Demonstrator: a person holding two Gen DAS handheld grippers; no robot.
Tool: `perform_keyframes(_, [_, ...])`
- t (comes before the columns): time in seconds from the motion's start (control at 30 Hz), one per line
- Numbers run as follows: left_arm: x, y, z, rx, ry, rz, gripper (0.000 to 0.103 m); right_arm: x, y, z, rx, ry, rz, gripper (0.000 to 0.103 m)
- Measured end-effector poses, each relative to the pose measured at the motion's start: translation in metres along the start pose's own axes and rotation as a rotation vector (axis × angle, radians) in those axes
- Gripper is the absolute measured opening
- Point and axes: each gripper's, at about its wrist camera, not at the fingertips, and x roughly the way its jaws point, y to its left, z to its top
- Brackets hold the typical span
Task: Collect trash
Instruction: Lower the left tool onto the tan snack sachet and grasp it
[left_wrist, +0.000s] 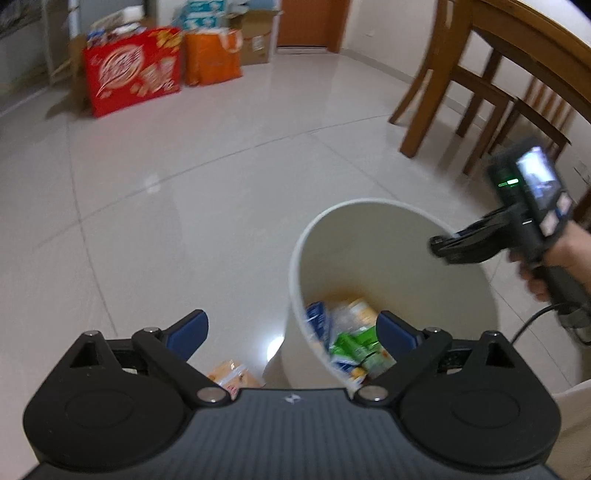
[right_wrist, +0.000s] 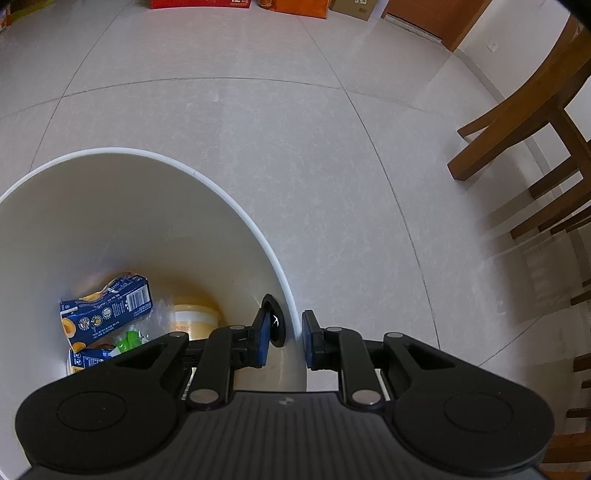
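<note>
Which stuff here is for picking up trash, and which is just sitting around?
For the job:
white bin
wrappers inside the bin
orange packet on the floor
right tongs, clamped on the bin's rim
left tongs, open

Just there:
red bag
orange bag
wooden chairs

Domestic interior, dining area of a home. Glossy pale tiled floor; wooden dining table at 2 o'clock with matching wooden chairs tucked under it. Red shopping bag, orange bag and cardboard boxes stacked along the wall at 11–12 o'clock (household clutter). Wooden door at 12.
</note>
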Motion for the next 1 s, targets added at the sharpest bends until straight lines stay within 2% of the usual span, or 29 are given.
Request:
perform_keyframes(0.23, [0.055,0.056,-0.039,-0.088,0.048,0.031,0.097,0.000,0.002,0.002,-0.012,0.002,-0.011,0.022])
perform_keyframes(0.33, [0.087,0.069,-0.053,-0.094,0.081,0.001,0.097,-0.001,0.002,0.001,-0.021,0.002,-0.012,0.022])
perform_keyframes(0.5, [0.150,0.074,-0.073,0.009,0.125,0.025,0.097,-0.001,0.004,0.000,-0.041,-0.004,-0.024,0.022])
perform_keyframes(0.57, [0.176,0.074,-0.081,0.055,0.143,0.068,0.097,-0.002,0.006,-0.002,-0.054,-0.010,-0.032,0.022])
perform_keyframes(0.63, [0.200,0.075,-0.089,0.081,0.161,0.080,0.097,-0.002,0.007,-0.004,-0.063,-0.013,-0.036,0.022])
perform_keyframes(0.83, [0.248,0.081,-0.106,0.027,0.187,0.050,0.097,-0.004,0.010,-0.005,-0.075,-0.019,-0.046,0.022])
perform_keyframes(1.0, [0.263,0.084,-0.114,0.019,0.186,0.046,0.097,-0.004,0.012,-0.005,-0.075,-0.021,-0.050,0.022])
